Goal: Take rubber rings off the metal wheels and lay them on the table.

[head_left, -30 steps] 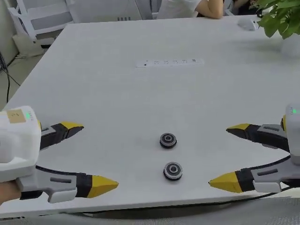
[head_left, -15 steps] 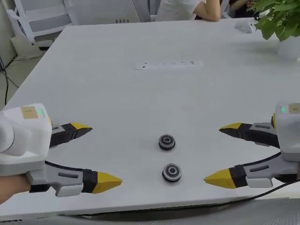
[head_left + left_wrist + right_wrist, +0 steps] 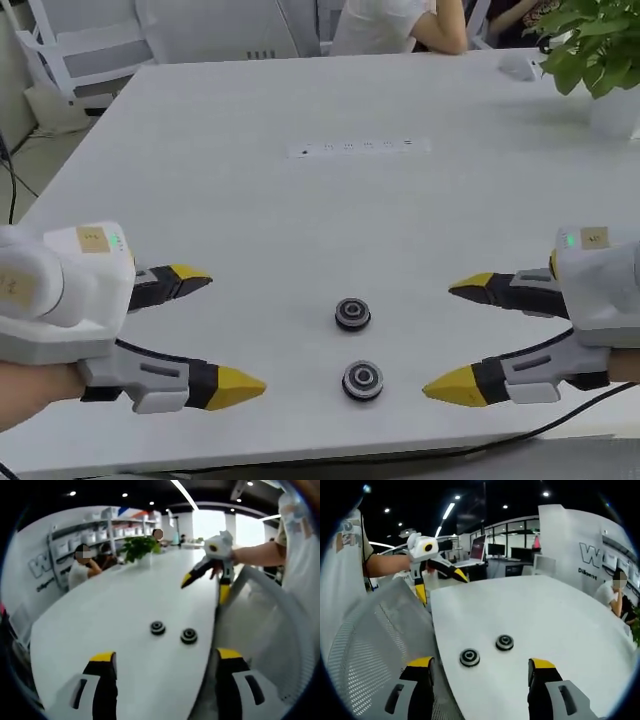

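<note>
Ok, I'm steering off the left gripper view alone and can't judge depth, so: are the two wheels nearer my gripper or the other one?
Observer: The head view puts both, the near wheel and the far wheel, about midway between the left gripper and the right gripper.
Operator: Anything farther out to avoid?
Observer: A socket strip set flat in the table, well beyond the wheels.

White table (image 3: 300,210); potted plant (image 3: 590,45) at its far corner; shelves (image 3: 100,535) beyond.
</note>
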{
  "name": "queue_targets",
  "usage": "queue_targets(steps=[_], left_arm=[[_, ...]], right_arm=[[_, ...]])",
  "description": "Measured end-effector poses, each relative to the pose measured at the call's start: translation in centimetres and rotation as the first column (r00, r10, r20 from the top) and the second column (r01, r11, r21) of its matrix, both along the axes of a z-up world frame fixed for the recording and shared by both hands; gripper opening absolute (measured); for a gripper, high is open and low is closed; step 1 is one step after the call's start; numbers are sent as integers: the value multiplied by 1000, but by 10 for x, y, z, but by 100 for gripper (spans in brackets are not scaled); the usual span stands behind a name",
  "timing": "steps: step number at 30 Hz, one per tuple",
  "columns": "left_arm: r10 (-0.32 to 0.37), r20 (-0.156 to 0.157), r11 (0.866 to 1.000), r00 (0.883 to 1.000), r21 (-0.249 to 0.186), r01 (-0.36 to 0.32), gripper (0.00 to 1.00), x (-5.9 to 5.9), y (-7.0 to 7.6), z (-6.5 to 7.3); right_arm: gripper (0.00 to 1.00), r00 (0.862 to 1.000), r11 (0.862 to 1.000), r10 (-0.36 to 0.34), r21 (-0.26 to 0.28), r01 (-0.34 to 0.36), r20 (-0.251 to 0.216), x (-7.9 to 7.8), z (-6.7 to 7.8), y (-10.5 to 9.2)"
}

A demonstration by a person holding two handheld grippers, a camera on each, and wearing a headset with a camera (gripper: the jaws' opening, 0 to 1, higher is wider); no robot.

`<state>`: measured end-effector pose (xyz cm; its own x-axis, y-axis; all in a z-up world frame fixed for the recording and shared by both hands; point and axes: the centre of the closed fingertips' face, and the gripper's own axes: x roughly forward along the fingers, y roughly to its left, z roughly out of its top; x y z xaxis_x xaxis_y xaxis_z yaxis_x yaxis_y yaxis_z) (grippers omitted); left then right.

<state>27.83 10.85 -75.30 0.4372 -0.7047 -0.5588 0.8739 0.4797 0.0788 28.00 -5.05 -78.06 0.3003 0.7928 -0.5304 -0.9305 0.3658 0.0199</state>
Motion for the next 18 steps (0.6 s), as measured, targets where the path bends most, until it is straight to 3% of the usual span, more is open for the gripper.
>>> queue_targets(steps=[4, 18], left_arm=[[-9, -10, 1000, 1000, 22, 9, 81, 3, -3, -5], [-40, -28, 999, 999, 30, 41, 79, 8, -18, -12]], right_arm=[[71, 1000, 999, 26, -19, -26, -3, 2, -5, 2], [64, 997, 997, 69, -29, -69, -20, 6, -19, 5]])
